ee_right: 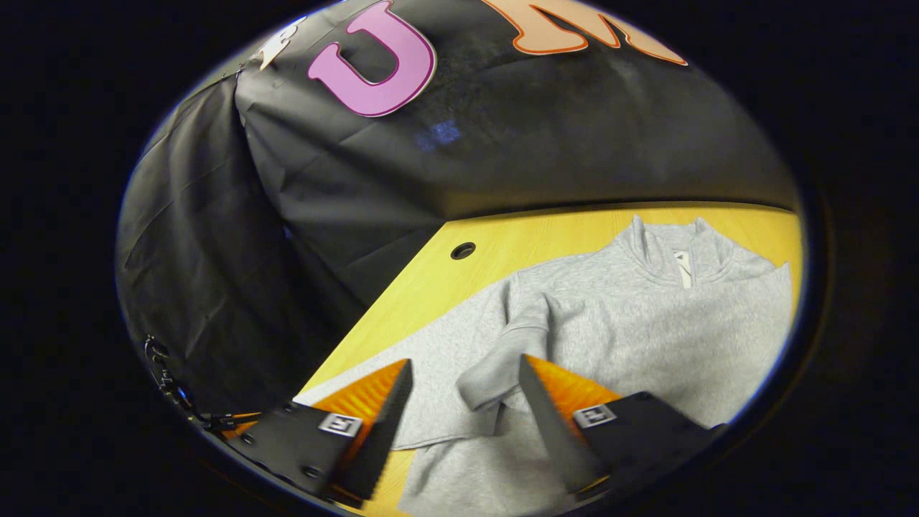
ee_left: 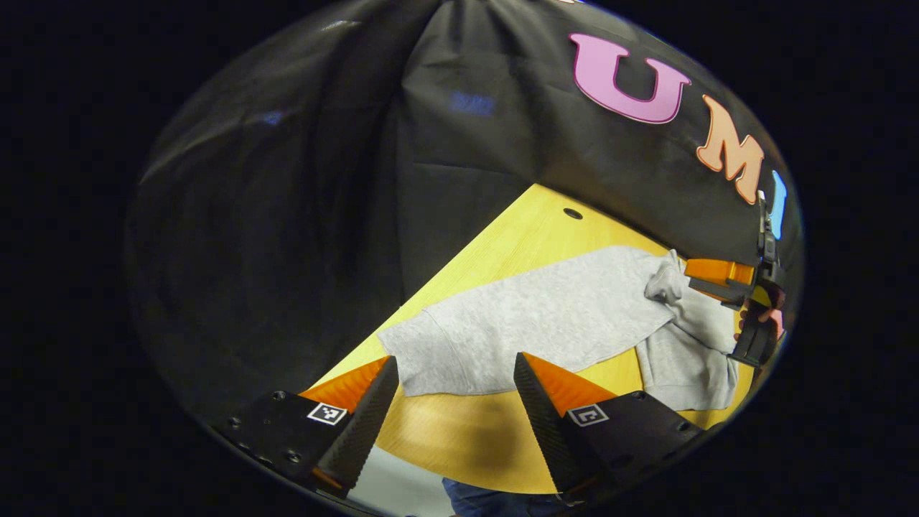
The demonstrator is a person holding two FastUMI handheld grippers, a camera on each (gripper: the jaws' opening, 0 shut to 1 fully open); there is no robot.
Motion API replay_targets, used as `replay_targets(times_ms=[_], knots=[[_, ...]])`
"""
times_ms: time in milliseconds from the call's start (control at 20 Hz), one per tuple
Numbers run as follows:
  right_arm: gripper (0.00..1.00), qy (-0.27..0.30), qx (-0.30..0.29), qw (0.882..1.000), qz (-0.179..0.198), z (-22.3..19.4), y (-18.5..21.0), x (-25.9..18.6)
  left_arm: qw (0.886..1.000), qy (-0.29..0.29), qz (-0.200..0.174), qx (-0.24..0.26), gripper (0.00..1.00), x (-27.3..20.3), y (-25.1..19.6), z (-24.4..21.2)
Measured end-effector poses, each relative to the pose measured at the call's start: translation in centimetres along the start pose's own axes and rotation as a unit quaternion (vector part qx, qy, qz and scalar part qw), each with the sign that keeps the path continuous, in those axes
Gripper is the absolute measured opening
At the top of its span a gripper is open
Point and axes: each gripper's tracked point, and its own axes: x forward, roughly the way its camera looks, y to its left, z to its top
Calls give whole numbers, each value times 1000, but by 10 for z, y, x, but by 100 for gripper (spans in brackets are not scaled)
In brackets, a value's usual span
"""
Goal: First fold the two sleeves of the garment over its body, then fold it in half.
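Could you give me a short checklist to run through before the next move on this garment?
1. Garment lies on the table: ok.
2. One sleeve is folded over the body: ok.
3. That sleeve lies flat: not ok, its cuff end is bunched.
4. Second sleeve is folded over the body: cannot tell.
5. Right gripper is open, with a finger on either side of the cuff: ok.
6. Left gripper is open at the garment's near edge, gripping nothing: ok.
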Motion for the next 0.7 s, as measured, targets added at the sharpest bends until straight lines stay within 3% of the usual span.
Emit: replay_targets(times_ms=[50,500,700], knots=[[99,1,-6,1000,-3,1,-2,0,1000,5,1,1,95,7,4,-2],[97,0,-58,998,-22,7,-15,-55,998,55,-3,34,95,41,20,-20],[97,-15,-86,995,-51,18,-34,-90,997,61,8,40,95,48,21,-25]])
